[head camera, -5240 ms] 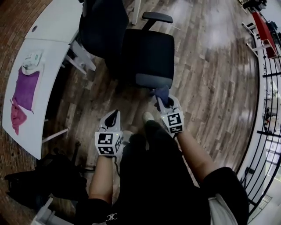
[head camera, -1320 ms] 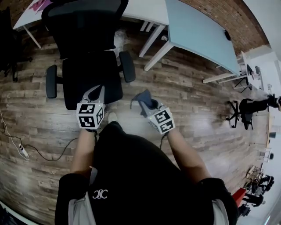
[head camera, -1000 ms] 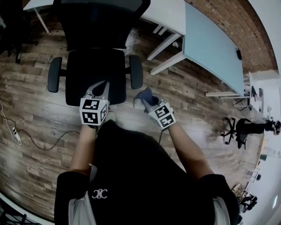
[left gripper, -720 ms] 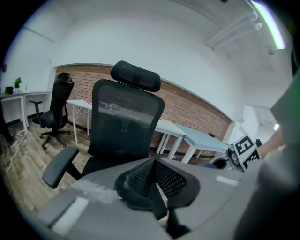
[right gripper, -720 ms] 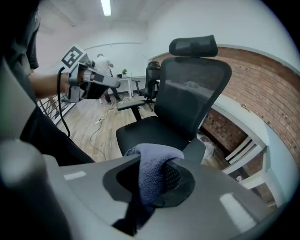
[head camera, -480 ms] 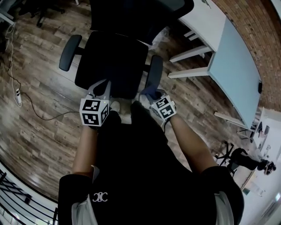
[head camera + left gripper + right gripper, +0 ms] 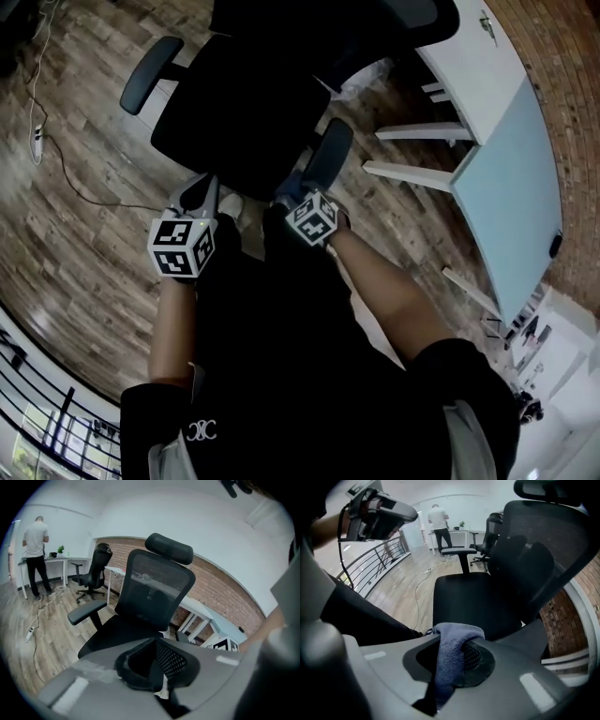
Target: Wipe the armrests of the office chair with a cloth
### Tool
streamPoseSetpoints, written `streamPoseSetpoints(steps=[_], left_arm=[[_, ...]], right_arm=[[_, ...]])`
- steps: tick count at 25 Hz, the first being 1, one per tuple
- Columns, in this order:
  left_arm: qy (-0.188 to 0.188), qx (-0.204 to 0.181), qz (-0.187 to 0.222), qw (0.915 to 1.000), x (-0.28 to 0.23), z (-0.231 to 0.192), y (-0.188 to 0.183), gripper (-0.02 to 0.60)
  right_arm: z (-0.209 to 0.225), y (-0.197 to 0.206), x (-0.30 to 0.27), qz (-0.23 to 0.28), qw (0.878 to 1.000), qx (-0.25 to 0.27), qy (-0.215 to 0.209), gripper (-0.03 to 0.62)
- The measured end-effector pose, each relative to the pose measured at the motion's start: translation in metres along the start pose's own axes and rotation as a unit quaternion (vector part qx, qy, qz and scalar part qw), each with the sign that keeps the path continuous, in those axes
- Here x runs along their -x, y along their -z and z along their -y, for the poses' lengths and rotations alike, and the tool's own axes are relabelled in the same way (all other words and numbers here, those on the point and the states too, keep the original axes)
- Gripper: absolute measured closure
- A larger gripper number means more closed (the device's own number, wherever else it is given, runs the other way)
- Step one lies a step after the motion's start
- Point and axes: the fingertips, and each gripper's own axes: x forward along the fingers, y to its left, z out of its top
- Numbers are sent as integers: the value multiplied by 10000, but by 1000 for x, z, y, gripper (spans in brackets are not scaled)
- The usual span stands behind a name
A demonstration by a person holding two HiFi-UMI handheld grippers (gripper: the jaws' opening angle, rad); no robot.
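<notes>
Black office chair on a wood floor, seen from steeply above. Left gripper just beside the seat's near edge. Right gripper with a blue cloth at the near end of the armrest on the right. Other armrest far left, well apart from both. White desk to the right.

bright, even indoor light; the wooden floor carries a pale sheen at the head view's lower left. the office chair is a near-black mass with little detail. heavy fisheye bending, dark corners in both gripper views. the cloth nearest the lens is soft and blurred.
</notes>
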Motion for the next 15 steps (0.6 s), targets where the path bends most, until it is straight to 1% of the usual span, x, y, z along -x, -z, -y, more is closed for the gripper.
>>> streamPoseSetpoints(steps=[2, 5, 11, 15], left_arm=[[-125, 109, 20, 9999, 2, 4, 5, 577], [-309, 187, 53, 9993, 8, 12, 11, 577], [-646, 290, 74, 9975, 19, 19, 18, 577], [-800, 565, 204, 9950, 25, 17, 14, 577]], right_arm=[[6, 1, -7, -98, 9996, 229, -93, 543], [20, -3, -16, -74, 9989, 431, -187, 542], [59, -21, -28, -120, 9977, 657, -94, 540], [87, -35, -34, -141, 9965, 823, -3, 540]])
